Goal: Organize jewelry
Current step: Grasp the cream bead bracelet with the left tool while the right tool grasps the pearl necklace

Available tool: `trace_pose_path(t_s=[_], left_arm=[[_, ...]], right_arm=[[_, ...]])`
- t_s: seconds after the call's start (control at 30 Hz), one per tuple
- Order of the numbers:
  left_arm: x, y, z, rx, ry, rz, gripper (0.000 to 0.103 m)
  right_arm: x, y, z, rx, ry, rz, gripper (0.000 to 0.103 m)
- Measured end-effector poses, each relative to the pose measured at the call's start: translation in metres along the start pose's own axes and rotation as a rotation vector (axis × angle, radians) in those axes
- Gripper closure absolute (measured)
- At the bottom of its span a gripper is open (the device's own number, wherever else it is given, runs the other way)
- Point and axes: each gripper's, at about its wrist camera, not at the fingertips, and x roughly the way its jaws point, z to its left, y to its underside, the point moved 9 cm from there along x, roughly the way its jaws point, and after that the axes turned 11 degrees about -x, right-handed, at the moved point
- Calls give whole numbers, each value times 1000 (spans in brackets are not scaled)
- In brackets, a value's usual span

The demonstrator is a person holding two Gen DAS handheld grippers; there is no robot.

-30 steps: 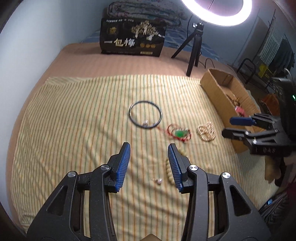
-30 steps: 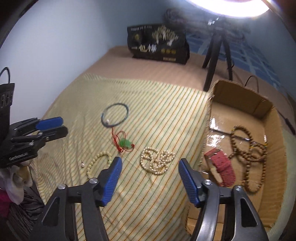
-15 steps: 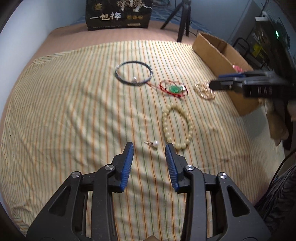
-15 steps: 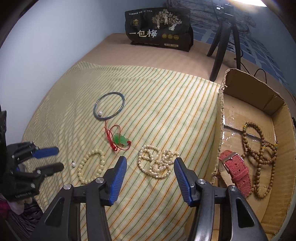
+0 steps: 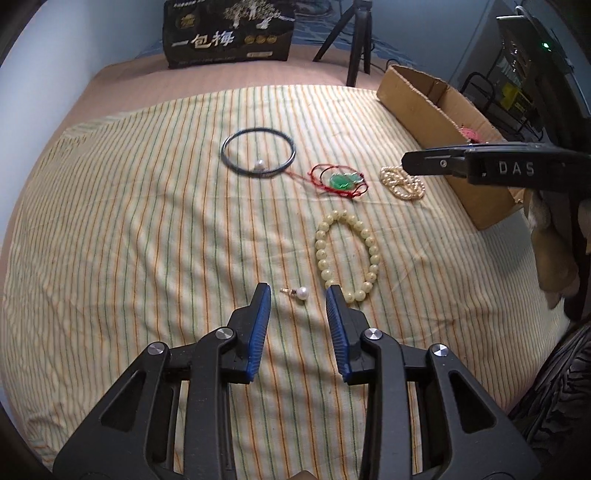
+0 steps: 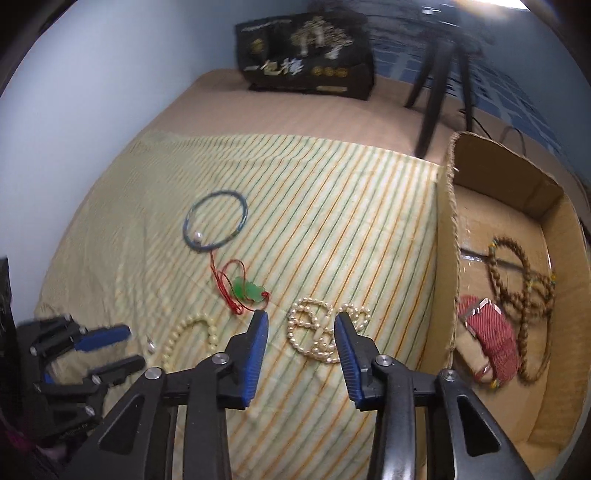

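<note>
1. our left gripper (image 5: 298, 293) is held apart, jaws spread, gripping nothing; it hangs low over the striped cloth (image 5: 129, 240).
2. a pearl stud (image 5: 301, 292) lies on the cloth right between the left fingertips, touching neither as far as we can tell.
3. just right of that, a cream bead bracelet (image 5: 347, 254) lies flat in an oval, its near end beside the left gripper's right fingertip.
4. our right gripper (image 6: 301, 319) is also spread wide with nothing in it; in its own view its tips frame the near part of a pearl strand (image 6: 325, 332) lying bunched on the cloth. whether the tips touch the strand we cannot tell.
5. in the left view the right gripper (image 5: 417, 162) shows side-on, its tip over the pearl strand (image 5: 402, 182).
6. farther out lies a green pendant (image 5: 343, 181) on a looped red cord (image 5: 321, 177), between the bracelet and a dark bangle (image 5: 258, 153).
7. the bangle lies flat with a second small pearl (image 5: 259, 163) inside its ring, near the ring's close edge; the red cord runs up to the bangle's rim.
8. a cardboard box (image 6: 447, 258) sits at the right edge of the cloth, just beside the pearl strand. inside it we see a red strap (image 6: 495, 339) and brown wooden beads (image 6: 524, 295), the strap touching the beads.
9. at the far end stand a black bag (image 5: 229, 33) with gold print and a tripod (image 5: 354, 40).
</note>
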Motion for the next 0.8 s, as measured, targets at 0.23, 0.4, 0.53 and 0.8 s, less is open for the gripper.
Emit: trace_pose_path(t_s=[0.23, 0.4, 0.53, 0.8], left_arm=[[0, -19, -6, -9, 54, 14, 72], [10, -24, -12, 47, 57, 35, 72], [19, -24, -13, 75, 58, 58, 72], [29, -32, -20, 112, 84, 68, 72]], right_arm=[[-1, 12, 5, 65, 53, -60, 64], [5, 23, 2, 120, 94, -95, 64], [7, 33, -2, 169, 115, -126, 64], [9, 34, -1, 180, 178, -171, 63]])
